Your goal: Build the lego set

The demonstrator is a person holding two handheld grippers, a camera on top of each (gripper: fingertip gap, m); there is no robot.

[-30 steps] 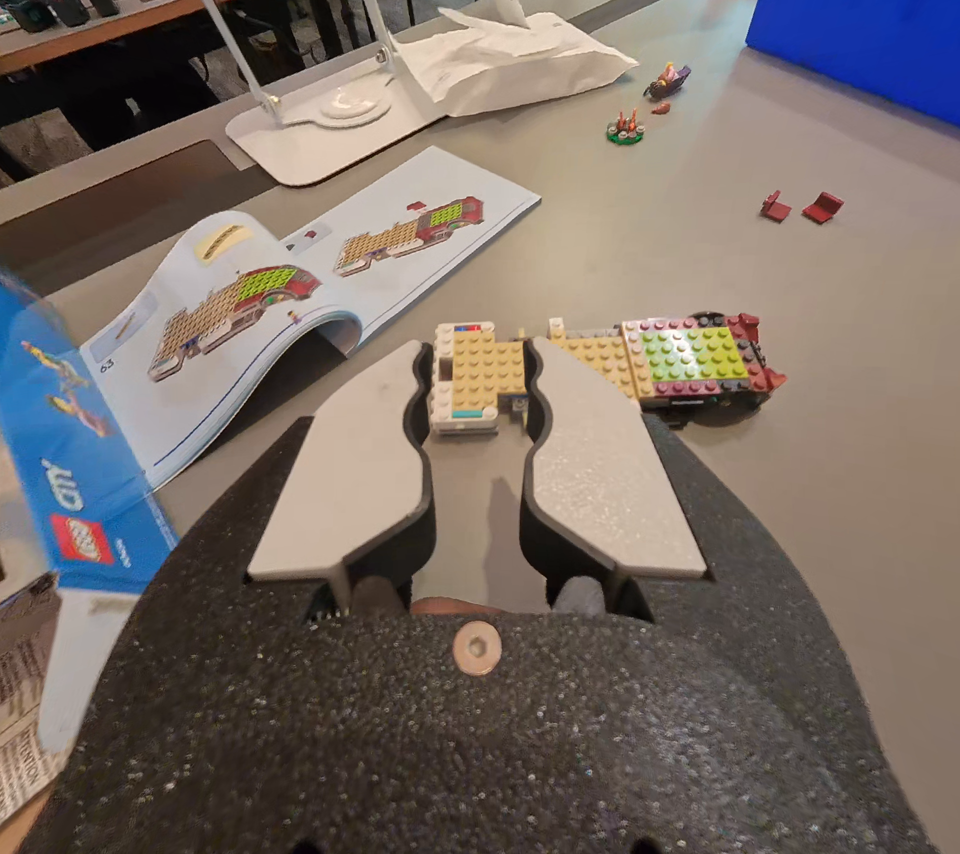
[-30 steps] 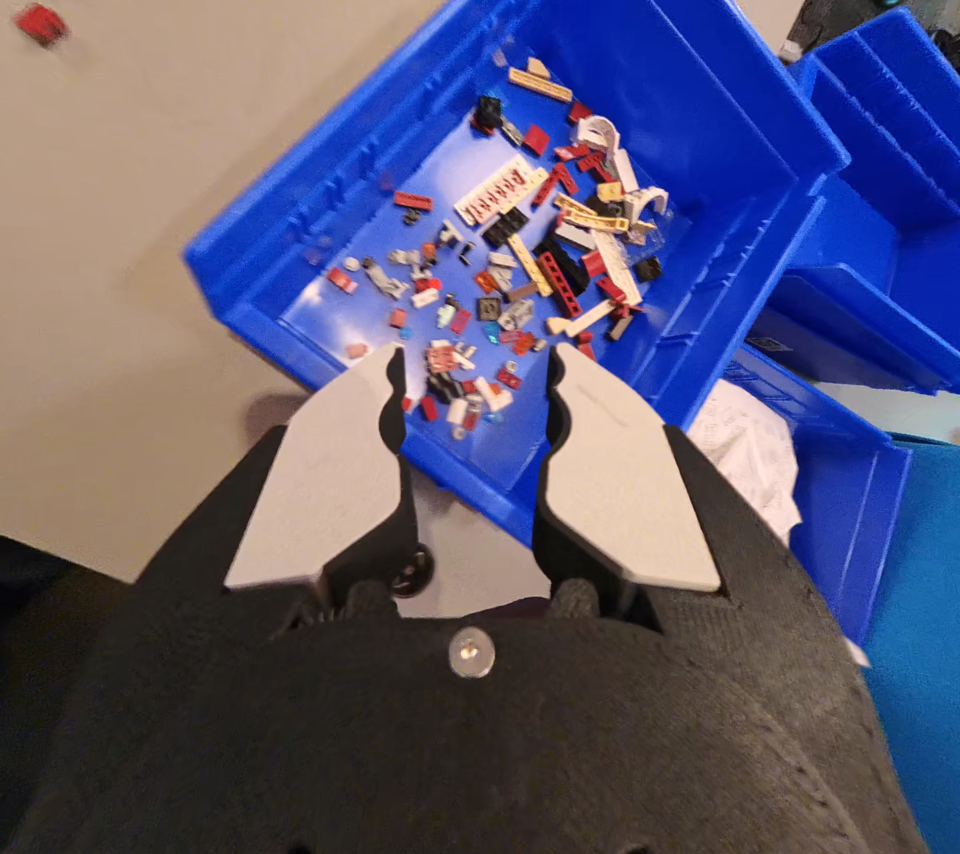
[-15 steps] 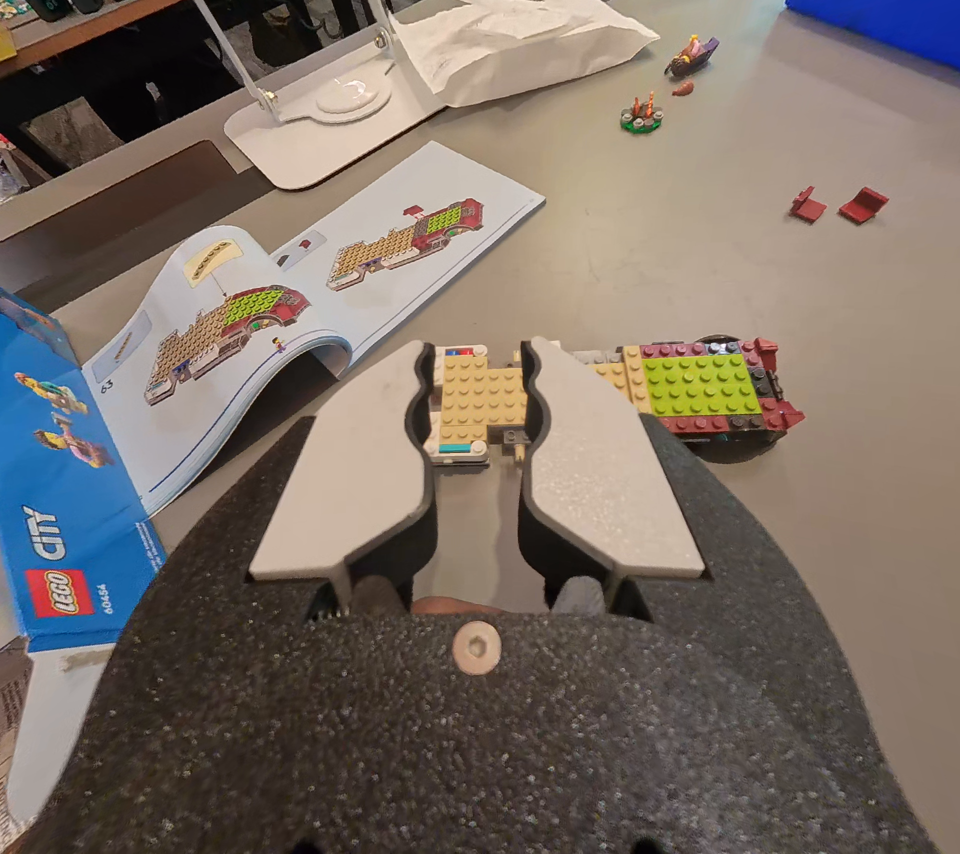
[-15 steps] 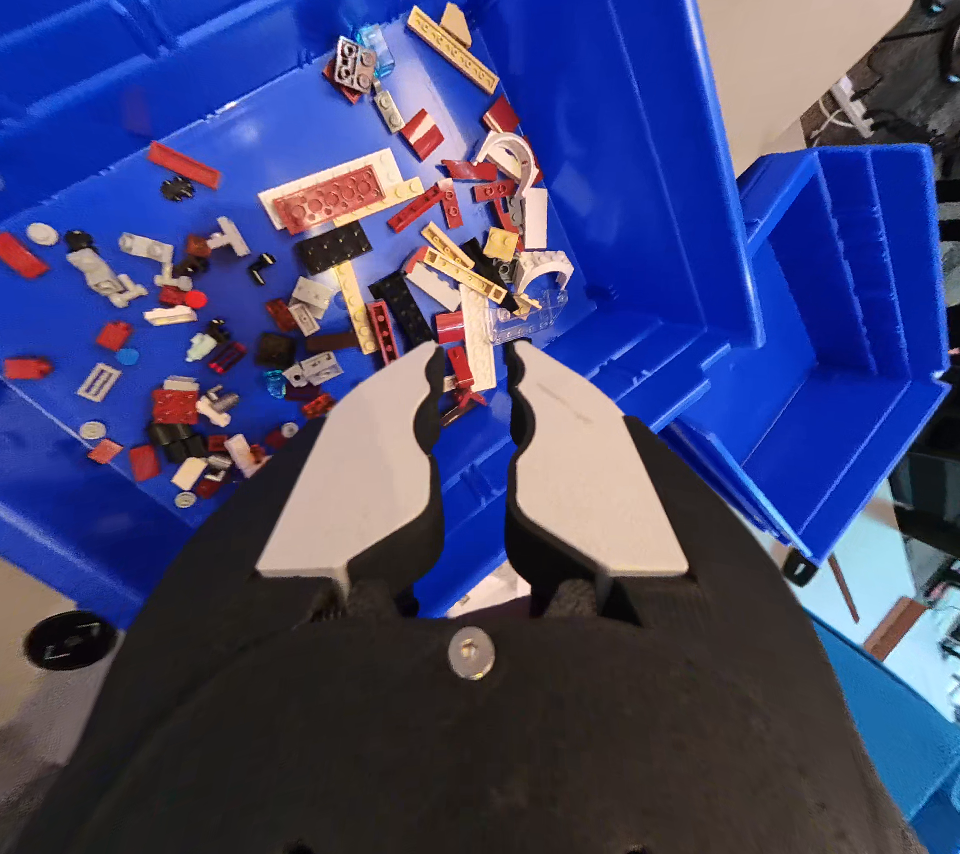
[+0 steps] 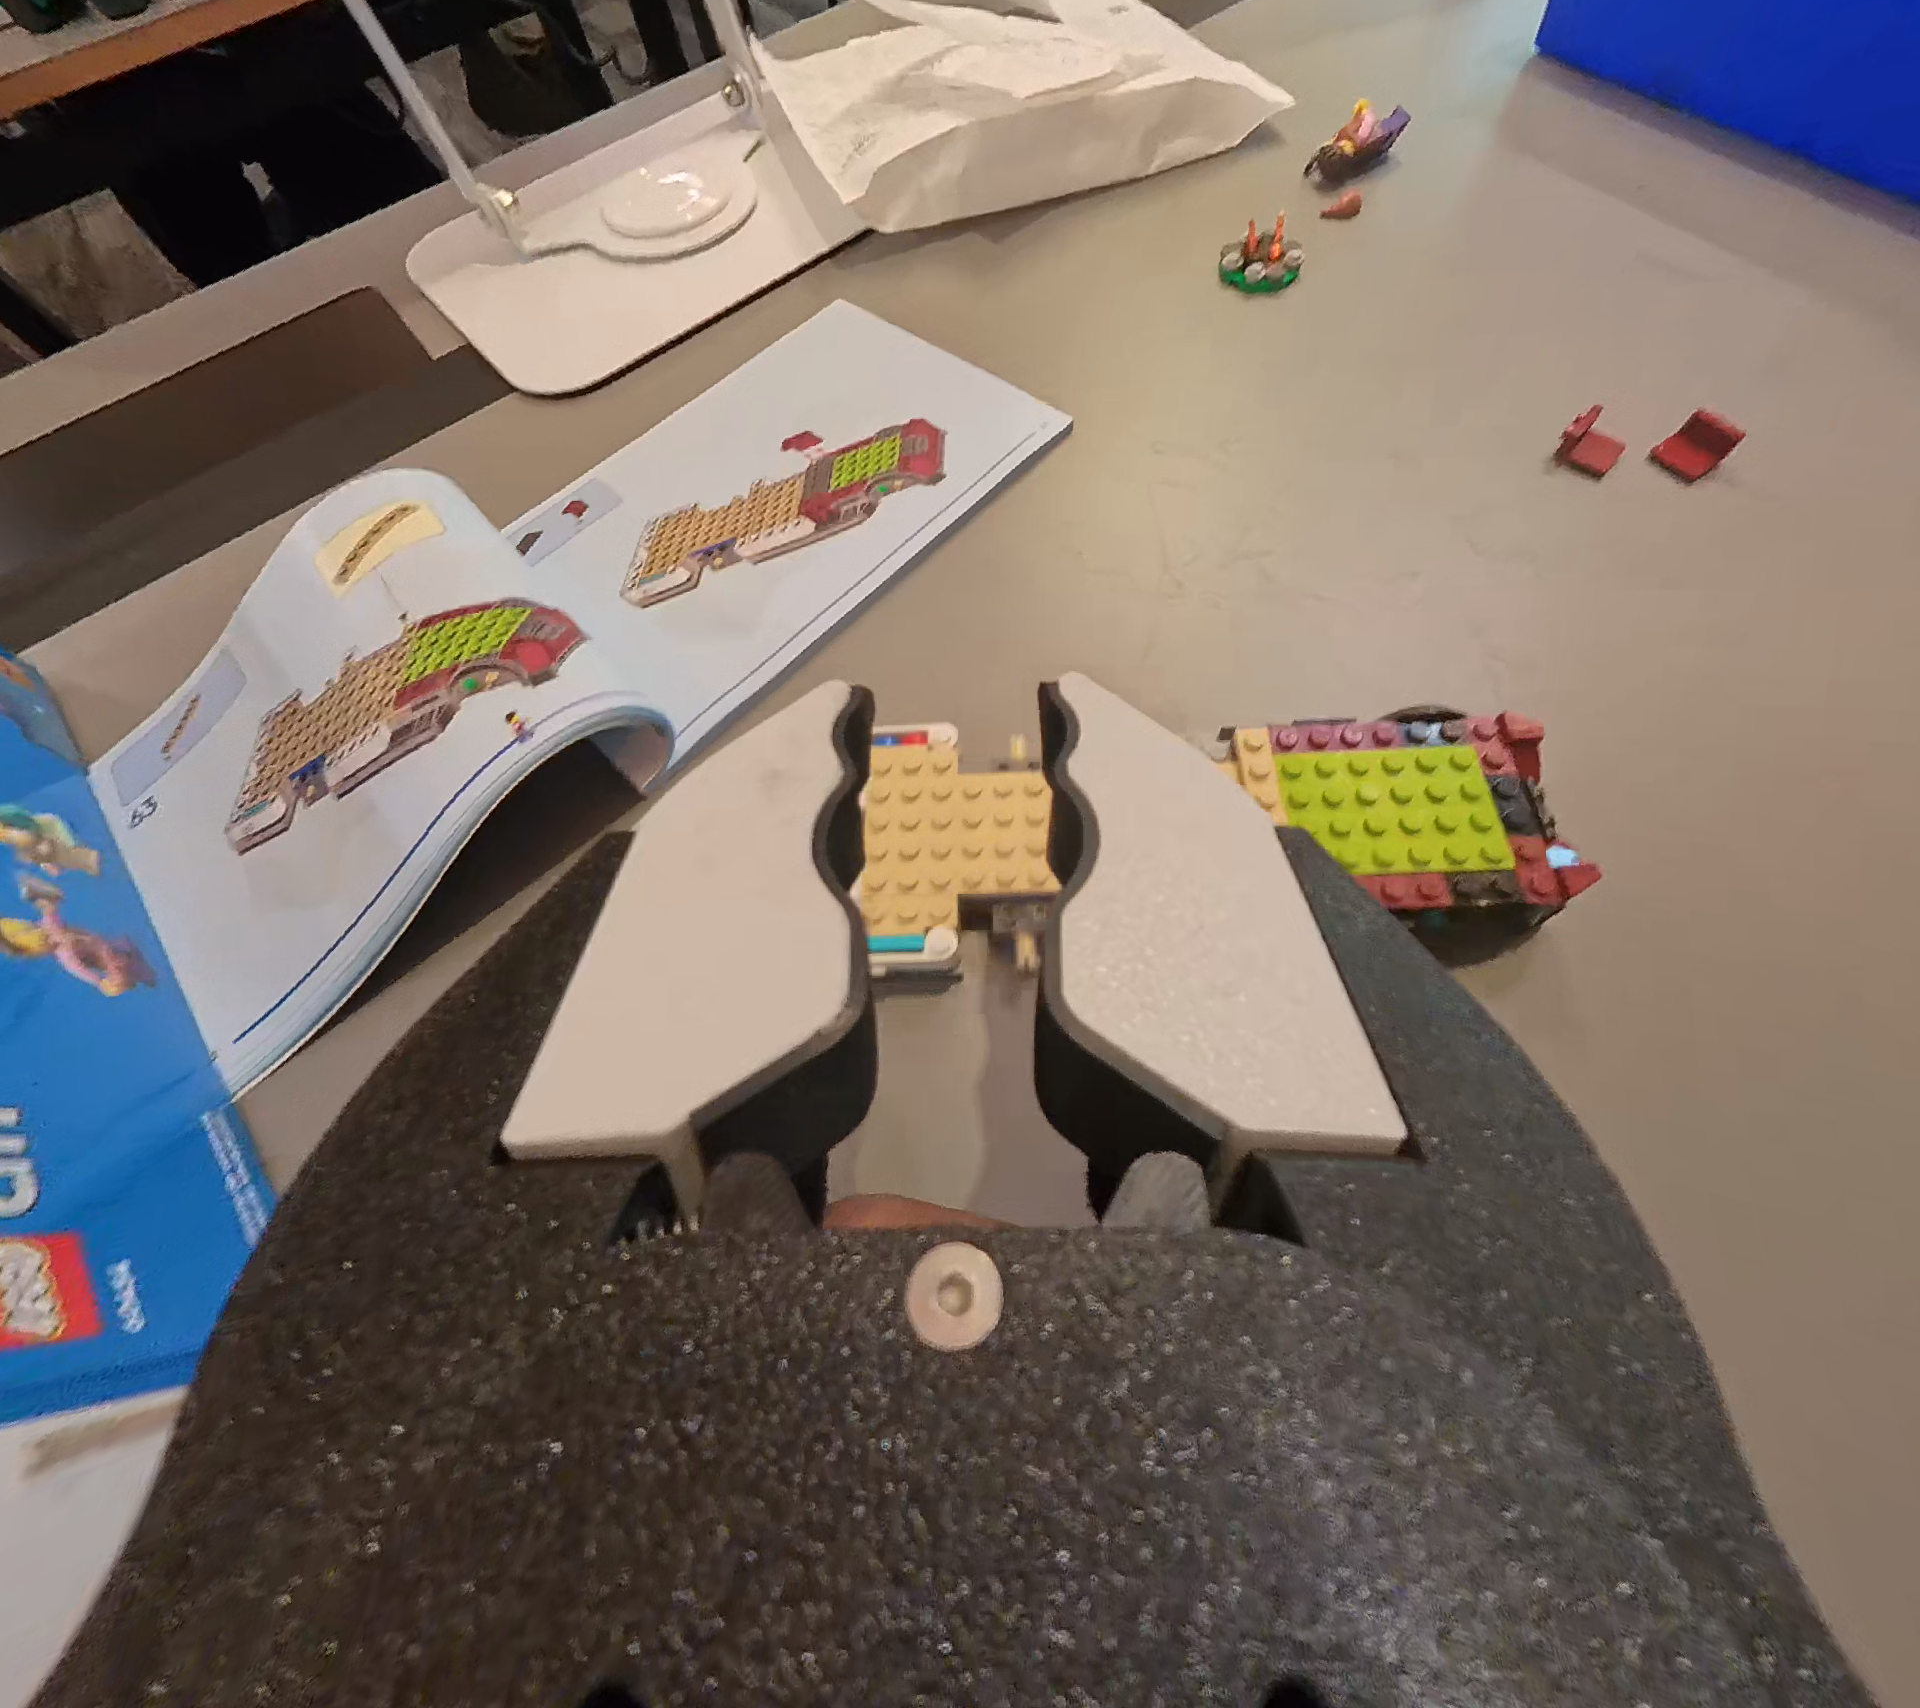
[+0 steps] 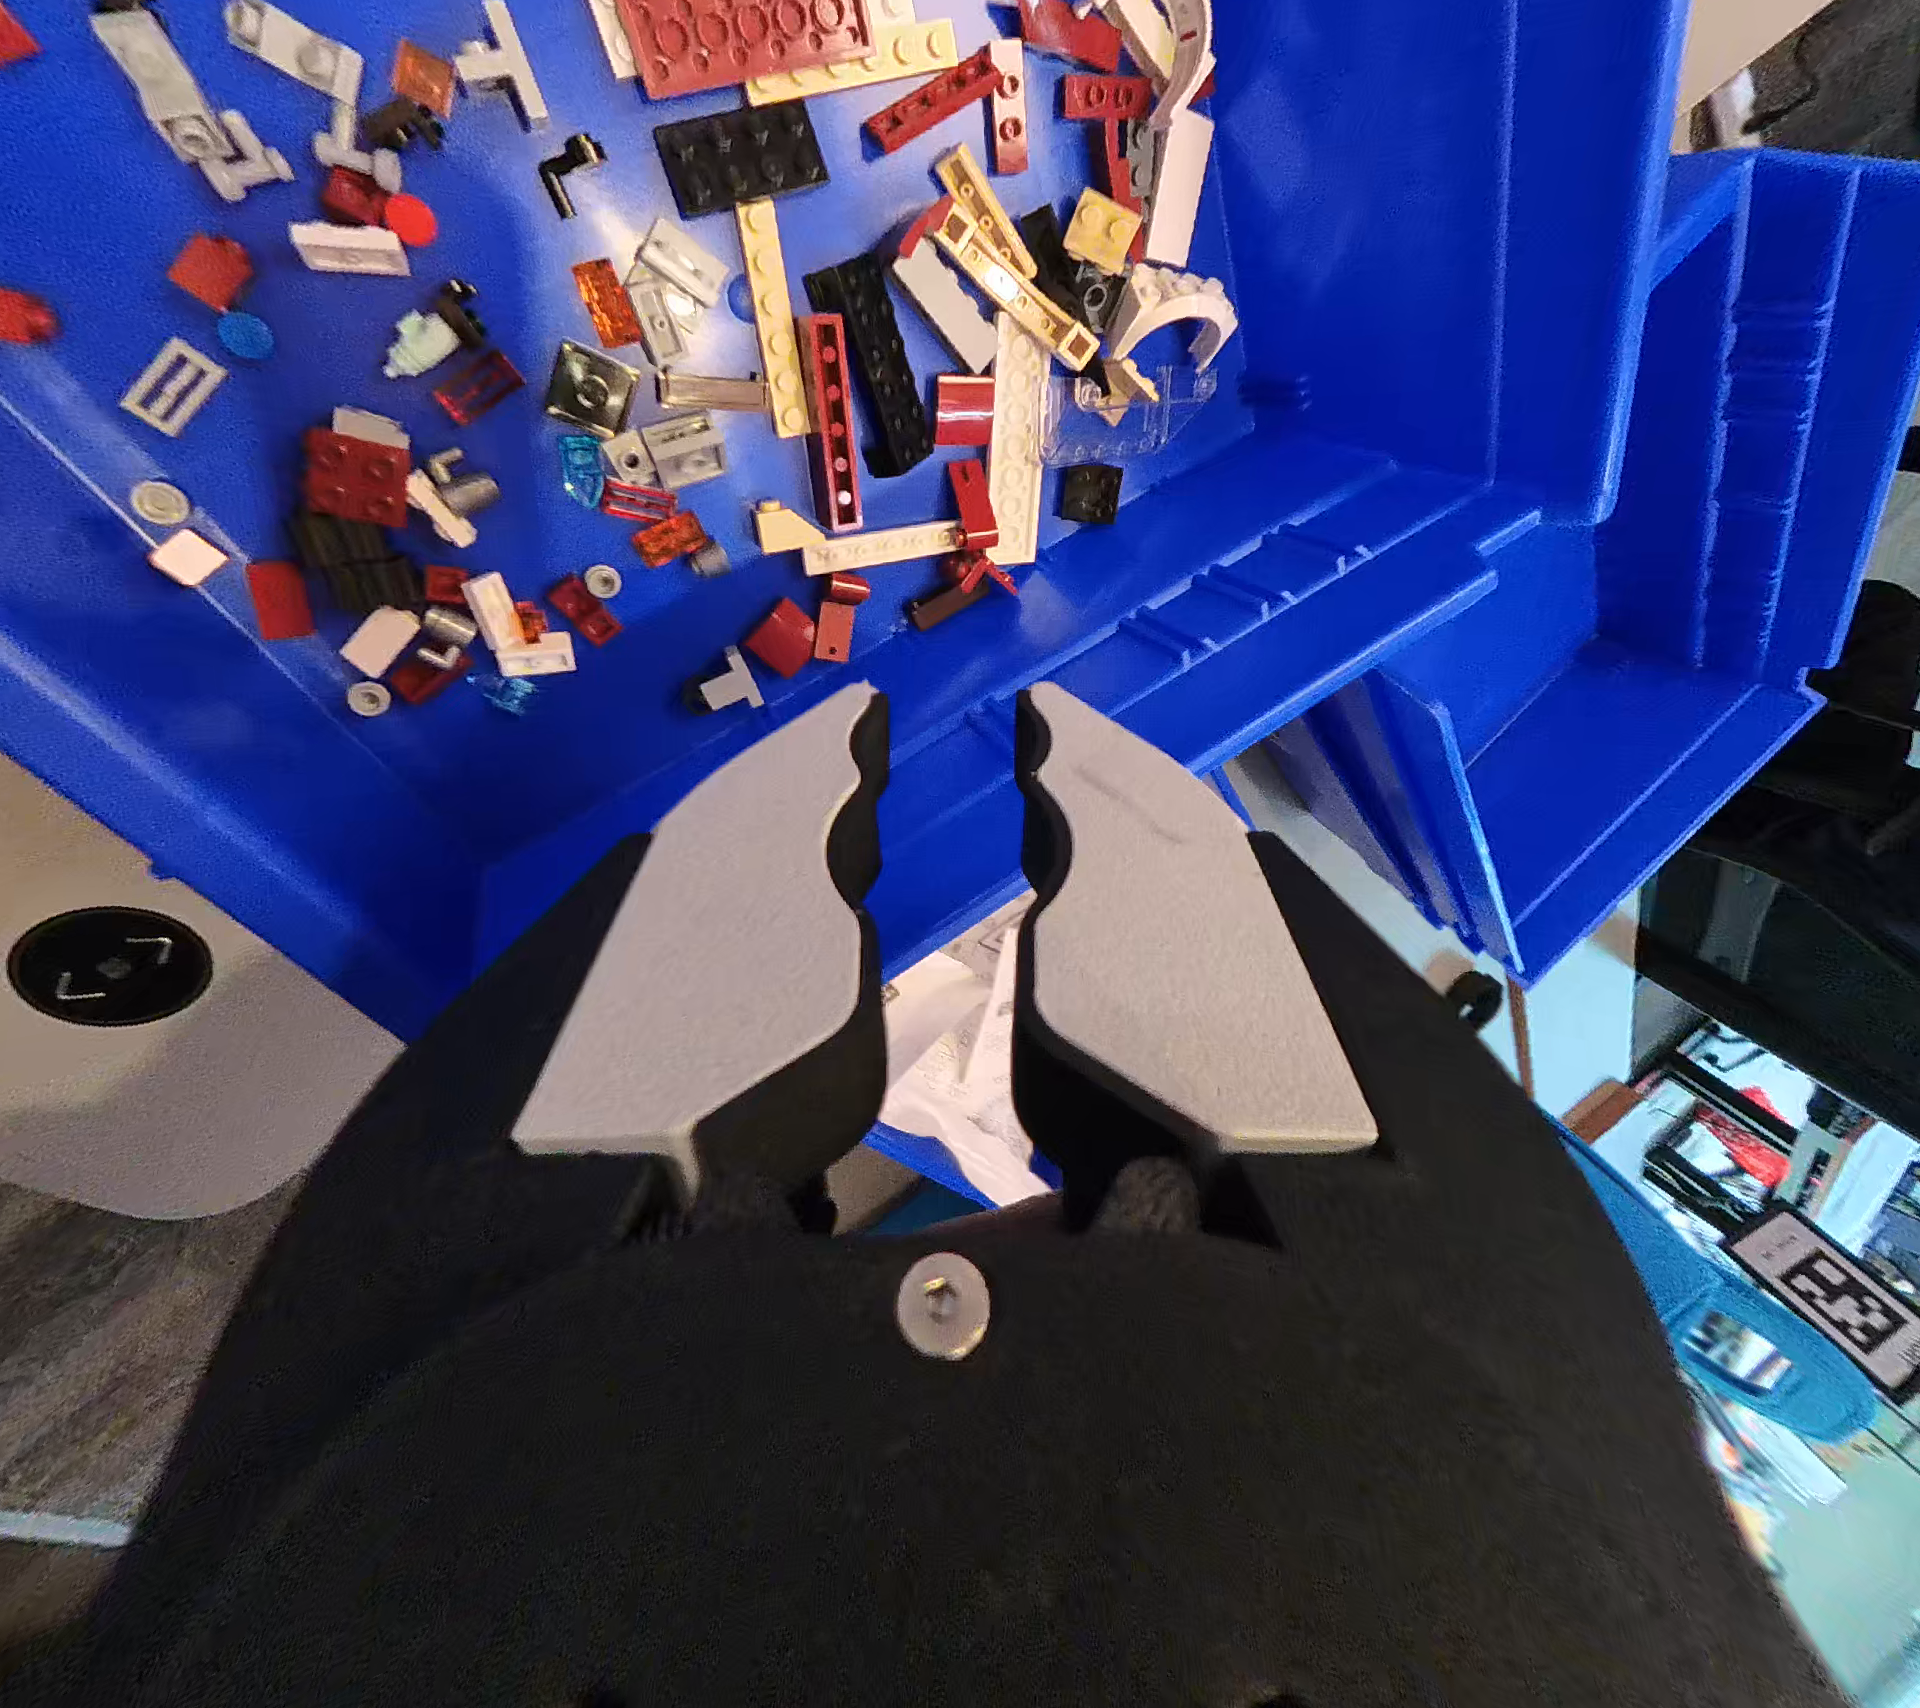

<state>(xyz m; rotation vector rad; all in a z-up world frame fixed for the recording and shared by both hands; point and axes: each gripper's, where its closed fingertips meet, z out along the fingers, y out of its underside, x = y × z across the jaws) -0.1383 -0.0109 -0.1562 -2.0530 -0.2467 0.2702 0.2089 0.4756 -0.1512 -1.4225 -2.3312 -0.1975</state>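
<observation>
Left tongs [image 5: 951, 723] are closing on the tan end of a brick model [image 5: 961, 827], a pad pressing each side of the tan plate; the model is resting on the grey tabletop [image 5: 1351, 578]. Left of the model, a blue box [image 5: 73, 1035] is lying by an open instruction booklet [image 5: 582, 619]. Beyond the booklet, a white lamp base [image 5: 623, 256] and a white paper bag [image 5: 1018, 89] are sitting. The model's lime-green and dark-red end [image 5: 1403, 811] is sticking out right of the tongs. Farther right, two dark-red pieces [image 5: 1647, 445] are lying apart from the model.

Right tongs [image 6: 951, 723] are hanging part open and bare over the near wall of a blue bin [image 6: 1351, 204]. Loose bricks [image 6: 790, 256] are lying scattered on the bin floor, the nearest a grey-and-black piece [image 6: 727, 690] just left of the tips. A second blue bin [image 6: 1714, 619] is standing right of the first.
</observation>
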